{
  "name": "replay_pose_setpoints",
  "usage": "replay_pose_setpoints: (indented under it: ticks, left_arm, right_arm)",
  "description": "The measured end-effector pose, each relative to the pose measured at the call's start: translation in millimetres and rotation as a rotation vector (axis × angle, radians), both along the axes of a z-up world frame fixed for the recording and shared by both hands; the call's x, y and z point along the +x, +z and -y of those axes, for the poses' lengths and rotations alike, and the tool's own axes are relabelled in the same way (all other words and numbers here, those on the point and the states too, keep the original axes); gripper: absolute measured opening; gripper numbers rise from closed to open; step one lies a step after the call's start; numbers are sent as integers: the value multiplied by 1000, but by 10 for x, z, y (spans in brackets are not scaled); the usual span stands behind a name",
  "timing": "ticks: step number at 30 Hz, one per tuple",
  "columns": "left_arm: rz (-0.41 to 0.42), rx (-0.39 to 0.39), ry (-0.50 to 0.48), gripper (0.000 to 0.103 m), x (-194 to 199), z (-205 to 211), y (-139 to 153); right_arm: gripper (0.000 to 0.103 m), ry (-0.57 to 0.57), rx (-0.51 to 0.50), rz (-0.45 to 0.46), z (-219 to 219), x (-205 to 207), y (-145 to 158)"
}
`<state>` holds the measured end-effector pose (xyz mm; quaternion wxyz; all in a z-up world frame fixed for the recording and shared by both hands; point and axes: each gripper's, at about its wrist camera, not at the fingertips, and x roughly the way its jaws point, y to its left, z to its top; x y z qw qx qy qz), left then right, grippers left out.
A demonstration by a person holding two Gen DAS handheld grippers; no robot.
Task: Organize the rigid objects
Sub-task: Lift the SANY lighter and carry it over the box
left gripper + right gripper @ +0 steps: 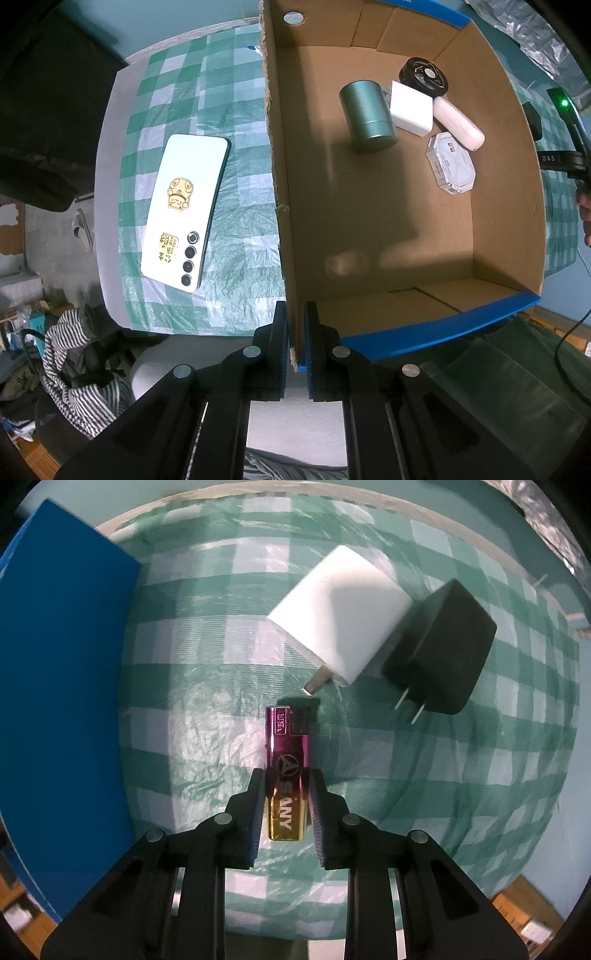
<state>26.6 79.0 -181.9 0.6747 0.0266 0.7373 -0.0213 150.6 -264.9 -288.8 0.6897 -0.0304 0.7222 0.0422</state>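
My left gripper (295, 314) is shut on the near corner of the cardboard box's (280, 173) left wall. Inside the box lie a teal tin (367, 114), a white cube charger (410, 108), a white case (458, 122), a black round object (424, 74) and a clear octagonal case (451, 163). A white phone (184, 210) with stickers lies on the checked cloth to the box's left. My right gripper (287, 779) is shut on a pink-and-gold lighter (288, 768) lying on the cloth. Beyond it rest a white charger (338, 616) and a black charger (439, 646).
The table carries a green-and-white checked cloth (177, 96). The box's blue outer wall (62, 701) stands at the left of the right wrist view. Striped fabric (85, 384) and clutter lie below the table edge. A hand and the other gripper's body (565, 158) show at the box's right.
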Motion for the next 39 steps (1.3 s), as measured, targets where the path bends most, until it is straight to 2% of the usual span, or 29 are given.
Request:
replay_pose_setpoints:
  ticks: [4,20,30,39]
  left_arm:
    - [0,-2,-2,8,-9,-1,5]
    - [-2,2,-2,8,4,4,-3]
    - [-2,2,-2,7,10,3,-3]
    - [-1,1,-3,8,10,5,-4]
  right_arm:
    - [22,49,17,3,-93,-78,97]
    - [22,200,55,68,-542,-194,910]
    - [22,290,85,103,-859,-239,1213]
    - [22,378,122,133,-1180,-171,1329]
